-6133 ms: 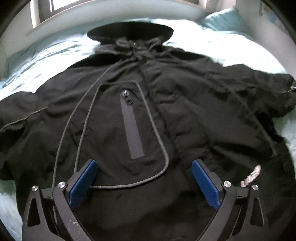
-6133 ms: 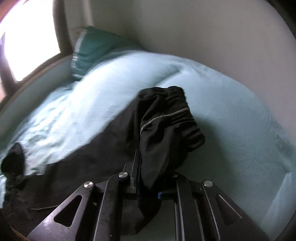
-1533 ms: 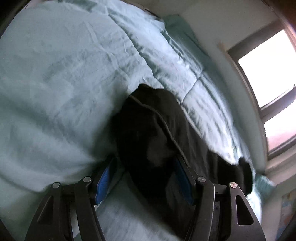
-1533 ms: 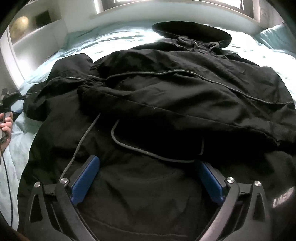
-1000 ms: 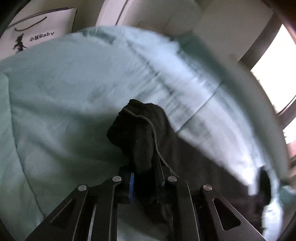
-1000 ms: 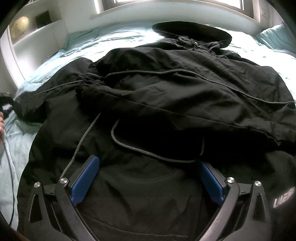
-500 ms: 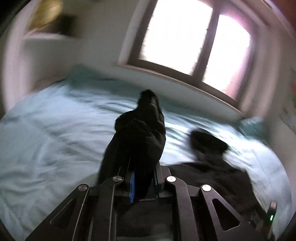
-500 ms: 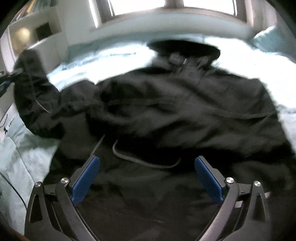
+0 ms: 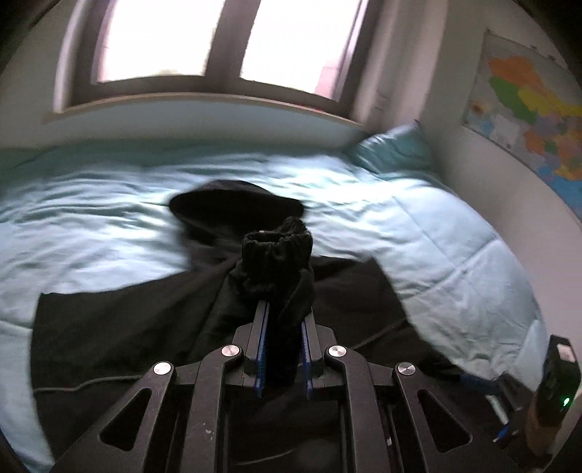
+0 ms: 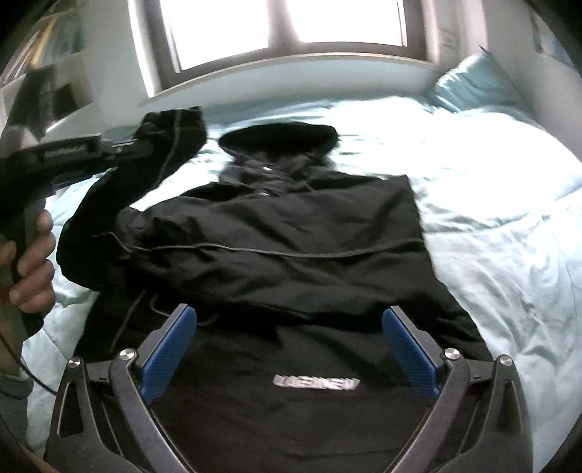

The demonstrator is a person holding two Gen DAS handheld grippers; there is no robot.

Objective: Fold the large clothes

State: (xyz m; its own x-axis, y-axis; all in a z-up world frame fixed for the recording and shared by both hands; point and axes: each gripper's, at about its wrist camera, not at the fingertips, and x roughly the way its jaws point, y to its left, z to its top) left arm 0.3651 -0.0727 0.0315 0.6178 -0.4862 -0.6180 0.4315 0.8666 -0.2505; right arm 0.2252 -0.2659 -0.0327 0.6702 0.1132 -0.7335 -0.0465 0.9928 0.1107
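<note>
A black hooded jacket (image 10: 291, 254) lies front up on a light blue bed (image 10: 491, 218), hood (image 10: 278, 136) toward the window. One sleeve lies folded across its chest. My left gripper (image 9: 283, 309) is shut on the other sleeve's elastic cuff (image 9: 276, 251) and holds it up over the jacket body (image 9: 120, 320); it also shows in the right wrist view (image 10: 120, 149), held at the left with the sleeve (image 10: 163, 145) hanging from it. My right gripper (image 10: 289, 327) is open and empty, just above the jacket's lower front near a white logo (image 10: 316, 382).
A teal pillow (image 9: 393, 149) lies at the bed's far right corner by a wall with a map (image 9: 527, 98). A window (image 10: 283, 25) with a sill runs behind the bed. Shelves (image 10: 47, 72) stand at the left. The bedcover (image 9: 454, 247) right of the jacket is bare.
My left gripper closed on the left sleeve's cuff, lifted it off the bed and swung it in over the jacket. My right gripper stayed open and drew back slightly toward the hem.
</note>
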